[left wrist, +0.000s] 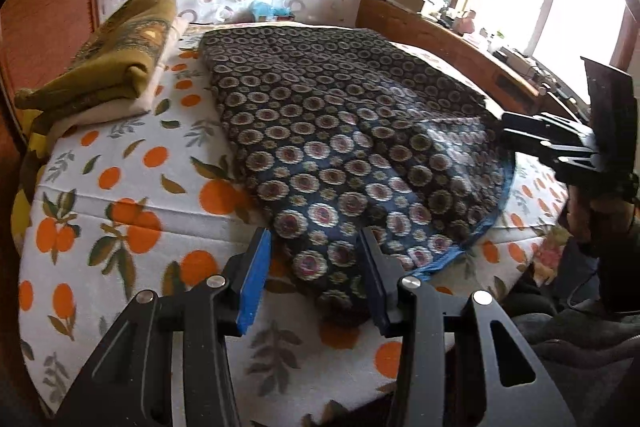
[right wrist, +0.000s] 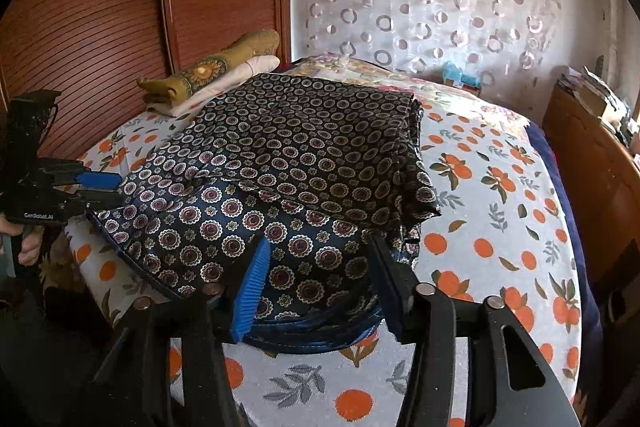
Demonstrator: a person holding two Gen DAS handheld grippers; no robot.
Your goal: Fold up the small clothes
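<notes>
Left wrist view. Dark patterned garment spread on orange-print bed cover, partly folded: upper layer lying over a lower layer with a blue hem at the near right. Left gripper set half wide, jaws straddling the near tip of the cloth, pads not pressing on it; nothing held. Right gripper visible at the right edge, close to the garment's right corner; gap of its jaws not readable here. Folded olive cloth stacked on a pale one at the far left, well apart from the work.

Right wrist view. Right gripper set half wide over the garment's near hem, blue pad on the left and dark pad on the right, fabric between them but not pinched. Left gripper at the left edge by the garment's left corner, a hand below it.

Procedure for the step in hand, judged as taking corners for the next fold:
- Lower both pads onto one layer only, close to the hem.
- Close fully before lifting.
- Lift both corners together, keeping the edge taut.
- Lay edge on edge, then smooth.

Legible marking: "GenRobot.AI" on the left gripper body. No other readable writing.
</notes>
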